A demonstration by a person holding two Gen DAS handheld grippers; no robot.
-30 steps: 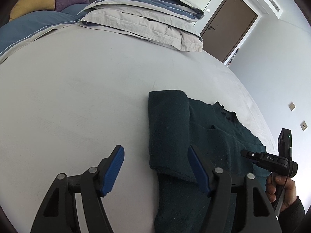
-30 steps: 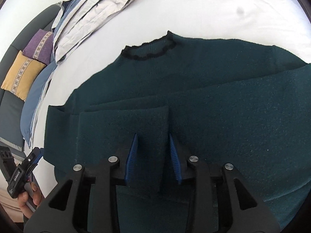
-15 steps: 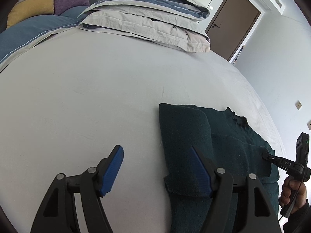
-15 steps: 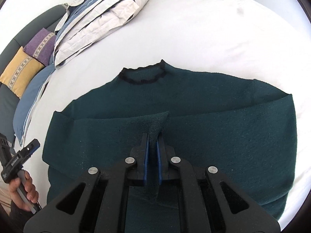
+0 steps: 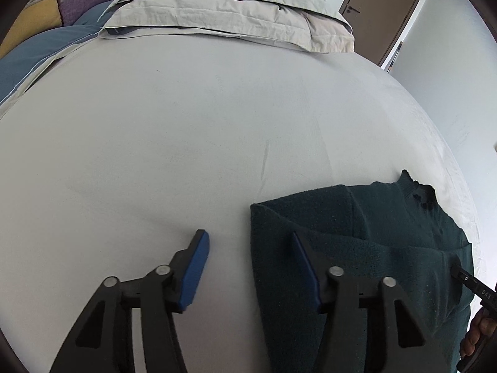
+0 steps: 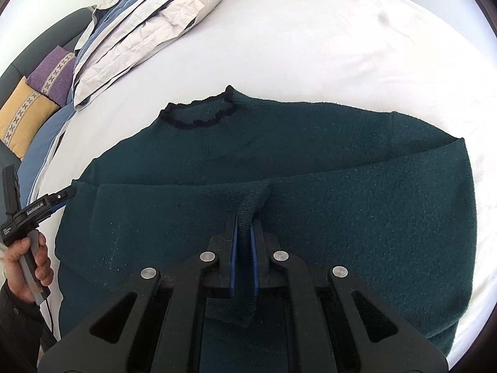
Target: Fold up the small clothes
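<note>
A dark green knit sweater with a black-trimmed collar lies flat on the white bed, both sleeves folded across its front. My right gripper is shut on a pinch of the folded sleeve cuff near the sweater's middle. My left gripper is open and empty at the sweater's left folded edge, its right finger over the cloth and its left finger over bare sheet. The left gripper also shows in the right wrist view, beside the sweater's left side.
The white bed sheet spreads around the sweater. A stack of folded grey and blue bedding lies at the far end. Purple and yellow cushions sit at the far left. A brown door stands beyond.
My right gripper closed on the sleeve cuff and drew back, bunching it up. My left gripper stayed open and shifted left toward the sweater's folded edge.
</note>
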